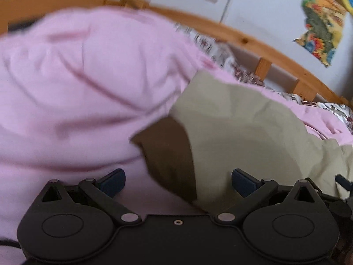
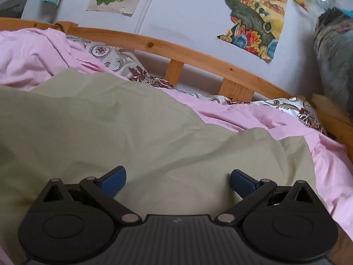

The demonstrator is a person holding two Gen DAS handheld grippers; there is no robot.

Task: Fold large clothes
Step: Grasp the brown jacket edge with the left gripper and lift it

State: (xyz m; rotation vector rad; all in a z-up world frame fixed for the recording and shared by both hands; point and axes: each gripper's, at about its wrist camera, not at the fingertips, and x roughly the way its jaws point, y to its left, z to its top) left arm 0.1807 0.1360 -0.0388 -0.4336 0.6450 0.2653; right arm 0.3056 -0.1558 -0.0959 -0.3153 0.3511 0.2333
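two grippers hang low over a bed with a pink sheet (image 2: 253, 114). the left gripper (image 1: 178, 183) has its blue fingers (image 1: 113, 182) spread wide and they grasp nothing. just past them lies the brown cuff (image 1: 167, 154) of a green garment (image 1: 242, 128), which runs off to the right on the sheet. the right gripper (image 2: 178, 182) is released too, its fingers (image 2: 242, 184) wide apart with nothing between them, right above the wide middle of the green garment (image 2: 110, 121). far off runs a wooden bed rail (image 2: 187, 53), and bright pictures (image 2: 256, 17) hang on the pale wall. a flowery cover (image 2: 141, 75) peeks out by the rail.
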